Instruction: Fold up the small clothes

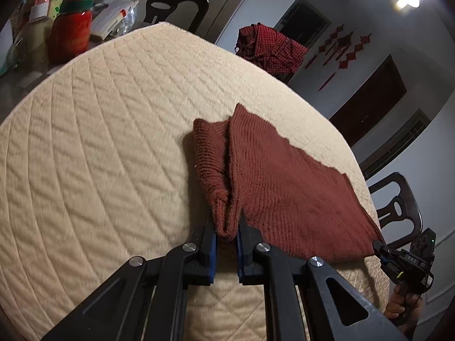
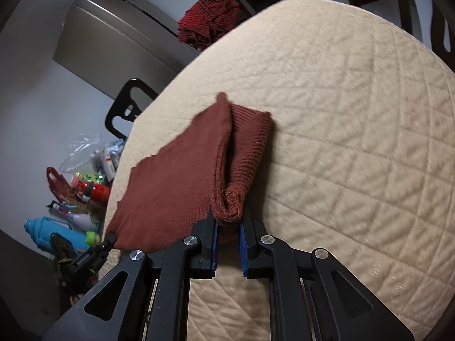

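Observation:
A rust-brown knit garment (image 1: 278, 187) lies on the cream quilted table cover (image 1: 99, 147), its near edge stretched between my two grippers. My left gripper (image 1: 226, 221) is shut on one bunched near corner of it. My right gripper (image 2: 229, 216) is shut on the other bunched corner; the garment (image 2: 176, 176) spreads away to the left in that view. Each gripper shows small in the other's view: the right one (image 1: 379, 245) at the garment's far corner, the left one (image 2: 109, 240) likewise.
A red checked cloth (image 1: 270, 48) hangs over a chair beyond the table's far edge. Bottles, a red reindeer bottle (image 1: 72, 25) and bags crowd one side of the table. Dark chairs (image 1: 398, 207) stand around the table. The quilted cover (image 2: 355, 142) is wide.

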A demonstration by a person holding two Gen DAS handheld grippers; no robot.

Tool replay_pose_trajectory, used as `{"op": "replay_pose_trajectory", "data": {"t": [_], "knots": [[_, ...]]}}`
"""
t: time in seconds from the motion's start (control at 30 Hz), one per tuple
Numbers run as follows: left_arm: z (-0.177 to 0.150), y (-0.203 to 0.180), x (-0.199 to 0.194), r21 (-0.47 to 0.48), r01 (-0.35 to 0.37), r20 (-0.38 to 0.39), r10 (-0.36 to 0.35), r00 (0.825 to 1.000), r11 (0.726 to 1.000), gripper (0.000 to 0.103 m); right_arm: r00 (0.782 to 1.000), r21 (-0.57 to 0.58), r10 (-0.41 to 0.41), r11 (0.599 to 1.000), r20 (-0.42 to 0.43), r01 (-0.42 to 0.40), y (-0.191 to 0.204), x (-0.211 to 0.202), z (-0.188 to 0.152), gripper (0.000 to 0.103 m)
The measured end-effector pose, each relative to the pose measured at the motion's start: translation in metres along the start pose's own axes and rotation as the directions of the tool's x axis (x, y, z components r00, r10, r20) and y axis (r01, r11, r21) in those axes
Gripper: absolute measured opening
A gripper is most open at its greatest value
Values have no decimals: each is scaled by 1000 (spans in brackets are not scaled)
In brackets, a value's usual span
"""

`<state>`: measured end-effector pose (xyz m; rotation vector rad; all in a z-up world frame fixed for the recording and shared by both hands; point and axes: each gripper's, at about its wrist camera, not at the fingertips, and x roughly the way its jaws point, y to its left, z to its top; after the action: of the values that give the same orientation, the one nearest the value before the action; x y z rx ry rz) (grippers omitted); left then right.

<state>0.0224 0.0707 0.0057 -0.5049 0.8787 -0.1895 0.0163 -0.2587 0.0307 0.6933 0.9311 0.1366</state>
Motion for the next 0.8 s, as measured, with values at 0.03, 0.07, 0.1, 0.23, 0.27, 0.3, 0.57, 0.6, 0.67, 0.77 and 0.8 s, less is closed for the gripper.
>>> {"op": "replay_pose_trajectory", "data": {"t": [0.03,0.07,0.1,0.23,0.27,0.3,0.57,0.6,0.67,0.77,0.8], "knots": [[-2,2,1,-4,4,-6,-4,1000,1000,12,1000,15,1,1000,-8,-1,-5,2,-1,12],[-2,3,3,-4,2,-9,-2,1000,1000,12,1000,20,2,1000,-10,-1,-7,3,-2,12],[-2,5,5,-6,-2,-11,2,1000,1000,12,1000,24,-3,1000,-12,3,-9,5,-2,12],[-4,7,5,-10,6,-13,-6,1000,1000,12,1000,23,-8,1000,-13,9,-12,8,-2,12],[-4,6,4,-6,6,-12,-6,1000,1000,13,1000,15,-9,1000,-15,9,-12,7,-3,13],[-5,5,4,-2,6,-14,-6,1000,1000,15,1000,8,-8,1000,-23,8,-11,6,-2,13],[-1,12,-21,13,-8,25,7,1000,1000,17,993,-81,-88,992,73,94,3,-25,1,20],[2,9,-24,23,-13,40,12,999,1000,17,992,-100,-84,991,99,94,8,-30,2,20],[9,-2,-29,56,-21,81,16,997,998,17,988,-140,-65,986,142,86,20,-35,6,20],[20,-14,-30,84,-10,121,0,993,996,17,985,-205,-34,976,170,69,38,-29,11,20],[23,-18,-29,94,-11,130,-1,992,995,17,986,-217,-32,974,163,67,42,-22,12,20]]}}
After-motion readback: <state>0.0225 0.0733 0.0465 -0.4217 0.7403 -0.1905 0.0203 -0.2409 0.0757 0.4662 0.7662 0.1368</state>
